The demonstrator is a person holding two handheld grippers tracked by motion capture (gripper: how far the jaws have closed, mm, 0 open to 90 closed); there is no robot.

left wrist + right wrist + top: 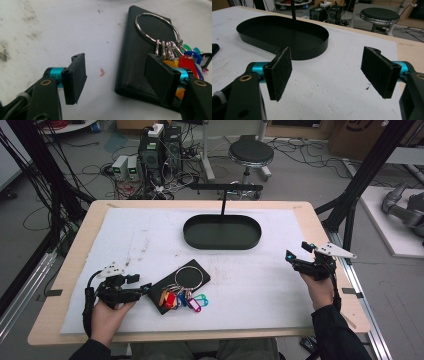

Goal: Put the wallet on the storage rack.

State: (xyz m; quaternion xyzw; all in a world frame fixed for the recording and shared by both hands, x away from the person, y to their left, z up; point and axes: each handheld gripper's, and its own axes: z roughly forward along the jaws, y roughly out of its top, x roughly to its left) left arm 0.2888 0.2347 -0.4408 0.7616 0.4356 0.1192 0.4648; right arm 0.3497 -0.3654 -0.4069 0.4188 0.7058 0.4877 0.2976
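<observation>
Both tools spread wide, holding nothing, over the white-matted desk [65, 270].

Up close, the left tool [115, 80] shows a black wallet [140, 57] with a key ring [157, 27] lying on it, its coloured tags [192, 60] partly hidden behind one jaw; the right tool [327, 72] faces the oval black tray [312, 53] and a stool [379, 15] beyond.

One black tray [222, 232], one wallet [172, 285], one key ring [189, 276], two tongs.
</observation>
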